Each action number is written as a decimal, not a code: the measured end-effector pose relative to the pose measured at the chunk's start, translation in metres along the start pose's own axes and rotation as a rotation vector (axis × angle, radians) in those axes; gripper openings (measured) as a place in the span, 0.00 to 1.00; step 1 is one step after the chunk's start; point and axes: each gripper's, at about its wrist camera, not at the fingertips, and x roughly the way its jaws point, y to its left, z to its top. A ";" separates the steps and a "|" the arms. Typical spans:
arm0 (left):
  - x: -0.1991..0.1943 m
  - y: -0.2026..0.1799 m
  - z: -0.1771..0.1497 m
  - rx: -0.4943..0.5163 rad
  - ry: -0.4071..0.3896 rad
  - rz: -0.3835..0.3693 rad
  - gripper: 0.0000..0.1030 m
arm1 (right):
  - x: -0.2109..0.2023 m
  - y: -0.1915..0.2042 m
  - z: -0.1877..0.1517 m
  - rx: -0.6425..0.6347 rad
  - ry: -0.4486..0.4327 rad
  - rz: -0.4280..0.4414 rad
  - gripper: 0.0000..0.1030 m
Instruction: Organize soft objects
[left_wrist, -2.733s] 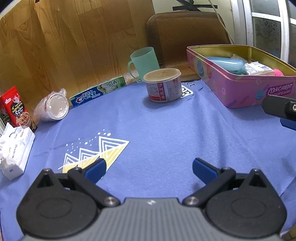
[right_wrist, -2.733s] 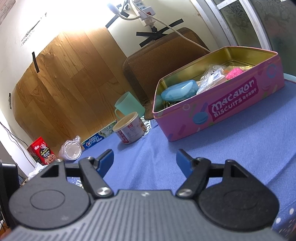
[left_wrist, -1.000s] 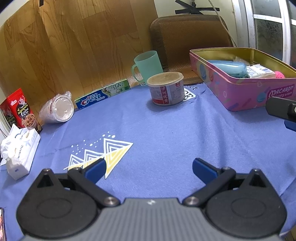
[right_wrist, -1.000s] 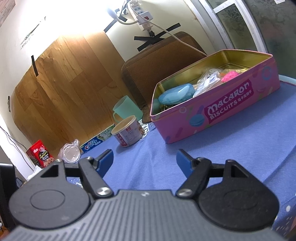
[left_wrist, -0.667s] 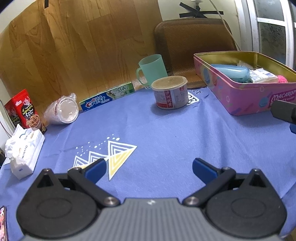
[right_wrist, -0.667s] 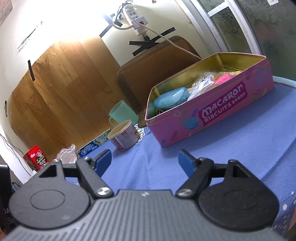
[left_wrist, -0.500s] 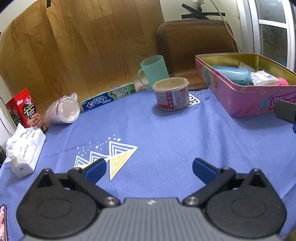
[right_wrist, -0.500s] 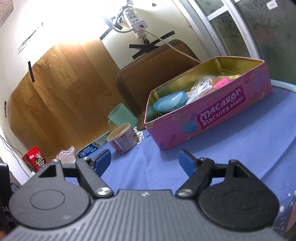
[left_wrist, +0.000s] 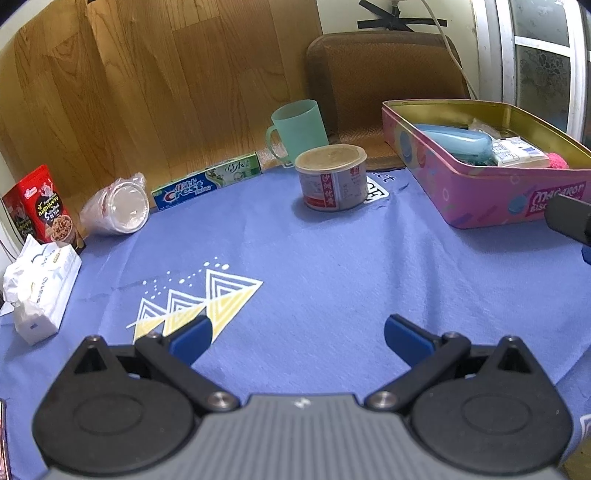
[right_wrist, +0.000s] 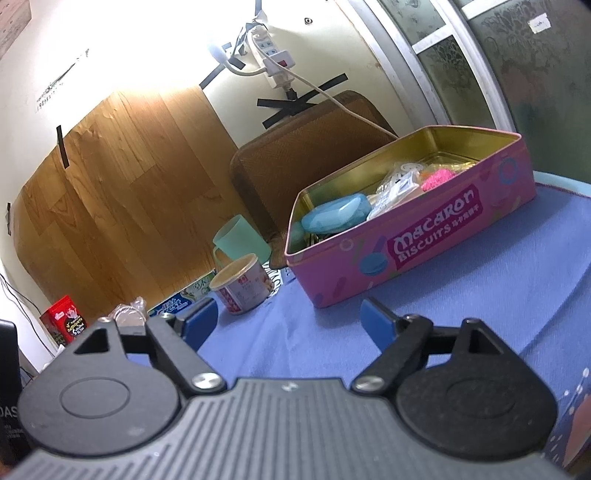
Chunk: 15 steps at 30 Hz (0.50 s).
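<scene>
A pink macaron biscuit tin (left_wrist: 484, 199) (right_wrist: 413, 251) stands open at the right of the blue cloth; inside lie a light blue case (left_wrist: 458, 142) (right_wrist: 336, 214), a white packet (left_wrist: 517, 153) (right_wrist: 399, 192) and a pink fluffy thing (left_wrist: 557, 160) (right_wrist: 439, 177). A white tissue pack (left_wrist: 40, 291) lies at the far left. My left gripper (left_wrist: 297, 338) hovers open over the cloth with nothing between its fingers. My right gripper (right_wrist: 288, 319) points at the tin's near side, its jaws opening and nothing between them. Its dark tip (left_wrist: 569, 218) shows at the right edge of the left wrist view.
A round lidded tub (left_wrist: 332, 177) (right_wrist: 243, 284) and a green mug (left_wrist: 297, 129) (right_wrist: 236, 236) stand mid-back. A Crest toothpaste box (left_wrist: 207, 181), a bagged stack of plastic cups (left_wrist: 116, 210) and a red snack pack (left_wrist: 40, 206) line the back left. A brown chair back (left_wrist: 384, 74) and a wooden panel rise behind.
The right gripper's jaws have spread a little wider. In both views the scene has shifted slightly, the tin sitting a bit further off and higher. Nothing on the cloth has moved.
</scene>
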 end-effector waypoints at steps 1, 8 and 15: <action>0.000 -0.001 0.000 0.002 0.002 -0.003 1.00 | 0.000 0.000 0.000 0.001 0.001 0.001 0.84; 0.002 -0.003 0.000 0.001 0.020 -0.015 1.00 | 0.001 0.000 0.000 0.001 0.005 -0.002 0.85; 0.003 -0.003 0.000 -0.006 0.030 -0.022 1.00 | 0.002 0.000 -0.001 0.000 0.009 -0.002 0.85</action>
